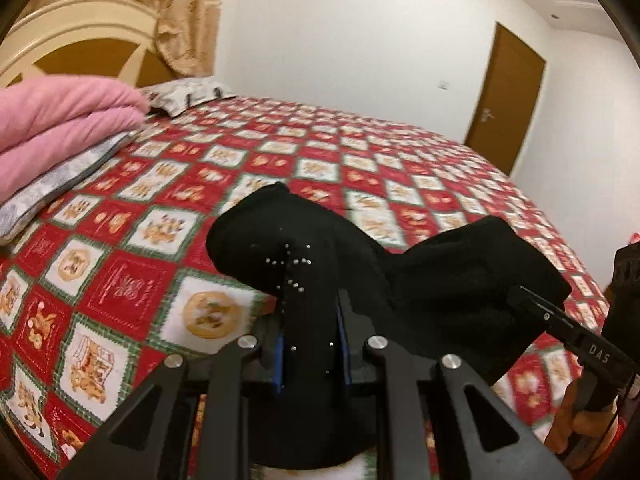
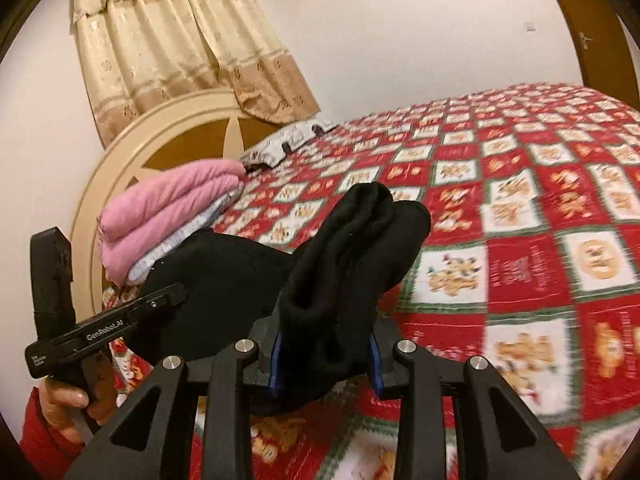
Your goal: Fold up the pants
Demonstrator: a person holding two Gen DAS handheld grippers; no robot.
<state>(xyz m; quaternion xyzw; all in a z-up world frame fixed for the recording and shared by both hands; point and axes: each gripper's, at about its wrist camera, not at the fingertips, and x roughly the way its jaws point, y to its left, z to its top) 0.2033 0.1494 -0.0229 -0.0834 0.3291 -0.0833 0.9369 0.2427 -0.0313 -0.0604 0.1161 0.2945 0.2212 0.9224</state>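
Black bunched fabric pants [image 1: 304, 248] lifted above red-white-green patchwork bedspread [image 1: 120, 264], slung between both grippers. Left gripper [image 1: 310, 344] clamped tight on one bunch; cloth fills gap between blue-padded fingers [image 1: 280, 356], spilling forward past tips. Right gripper [image 2: 326, 352] closed on thicker bunch, jaws partly apart around it. Toward headboard edge: folded pink quilt [image 2: 168, 200] stacked on grey patterned bedding [image 1: 56, 188]. Cream curtain [image 2: 176, 40] on wall, brown door [image 1: 508, 96] beyond far edge.
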